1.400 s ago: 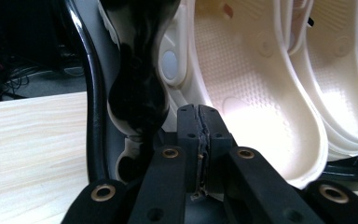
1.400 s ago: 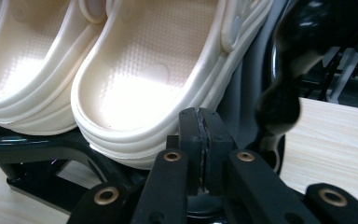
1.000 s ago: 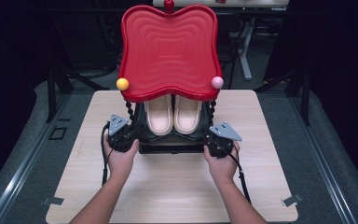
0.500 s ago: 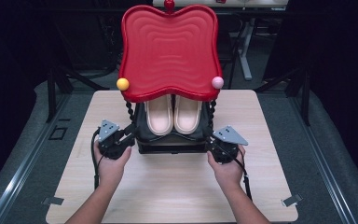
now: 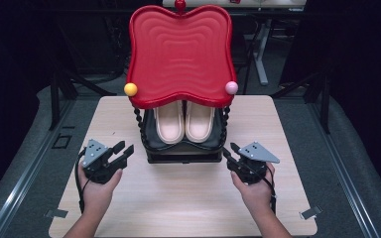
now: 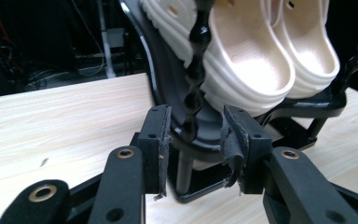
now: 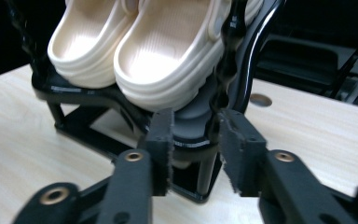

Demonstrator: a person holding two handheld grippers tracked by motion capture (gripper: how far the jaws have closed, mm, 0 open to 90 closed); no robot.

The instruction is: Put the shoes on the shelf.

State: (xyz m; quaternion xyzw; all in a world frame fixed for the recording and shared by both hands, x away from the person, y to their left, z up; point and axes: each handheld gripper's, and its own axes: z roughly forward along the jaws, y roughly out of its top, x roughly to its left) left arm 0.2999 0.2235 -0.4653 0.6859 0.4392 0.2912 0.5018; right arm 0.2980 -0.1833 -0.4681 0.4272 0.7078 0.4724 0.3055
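Note:
A shoe rack with a red wavy top tray (image 5: 178,54) stands on the wooden table (image 5: 178,198). Its black lower shelf (image 5: 178,148) holds a pair of cream clogs (image 5: 184,121). My left gripper (image 5: 124,148) sits just left of the rack's front left corner, apart from it. Its jaws have just been opening and nothing is between them. Ahead of the left gripper (image 6: 196,140) stands the rack's twisted black post (image 6: 196,70). My right gripper (image 5: 230,151) sits off the front right corner, its jaws also just opened and empty. The right gripper (image 7: 193,149) faces the other post (image 7: 226,60).
A yellow ball (image 5: 130,89) and a pink ball (image 5: 231,88) cap the red tray's front corners. Bare tabletop lies between my hands and the table's front edge. Dark floor and black stands surround the table.
Both grippers have come off the rack's front corners, moving outward and back toward the table's front. Their jaws went from nearly shut to open.

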